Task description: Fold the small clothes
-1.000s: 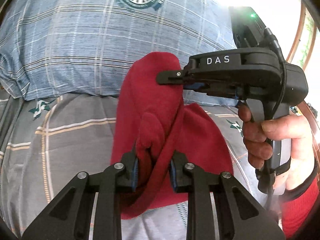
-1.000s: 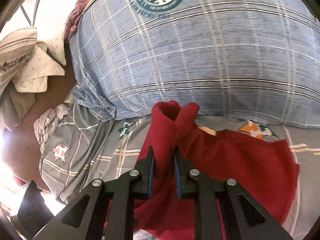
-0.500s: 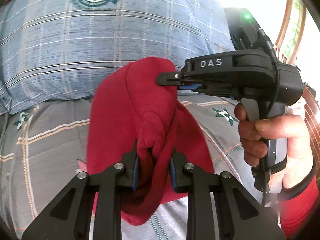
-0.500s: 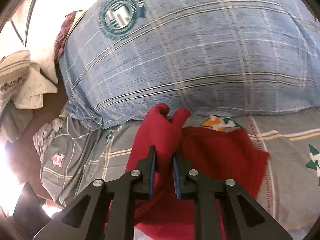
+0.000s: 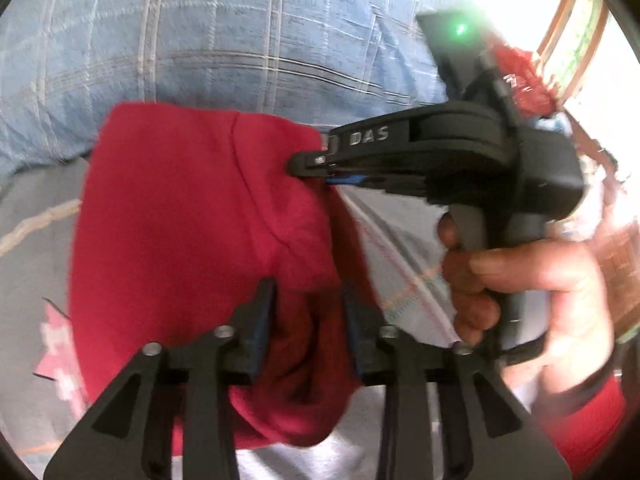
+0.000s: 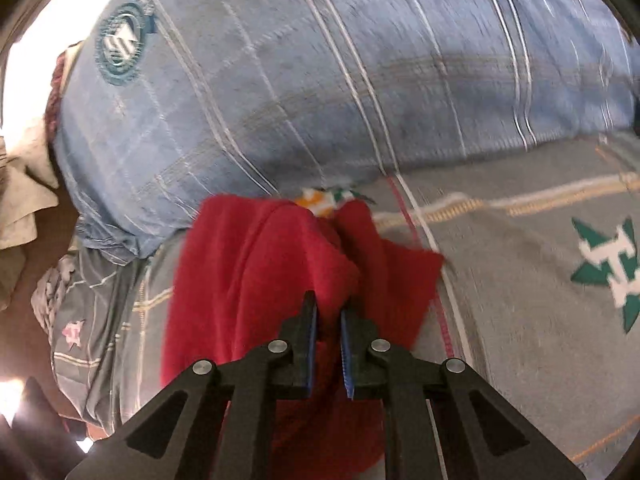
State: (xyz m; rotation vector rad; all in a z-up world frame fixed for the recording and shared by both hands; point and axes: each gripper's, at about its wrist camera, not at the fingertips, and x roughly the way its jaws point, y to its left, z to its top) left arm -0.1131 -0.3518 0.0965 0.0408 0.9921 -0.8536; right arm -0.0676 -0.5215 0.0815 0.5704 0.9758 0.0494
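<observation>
- Broadly, we see the grey patterned bedsheet (image 6: 520, 280) spread under everything, with the blue plaid pillow (image 6: 320, 80) lying along its far side.
- Over the sheet, just short of the pillow, the red garment (image 5: 180, 220) hangs doubled and draped between our two tools; its fold runs from one gripper across to the other, and the lower part trails onto the sheet.
- Our right gripper (image 6: 328, 332), seen side-on in the left view with a hand (image 5: 520, 292) on its grip, is clamped on the garment's far corner, jaws nearly together and closing.
- Our left gripper (image 5: 308, 320) has the near corner between its pads, but its jaws are opening and stand slack around the bunched cloth.
- We judge the right hand now carries the fold, so laying it down turns on that side.
</observation>
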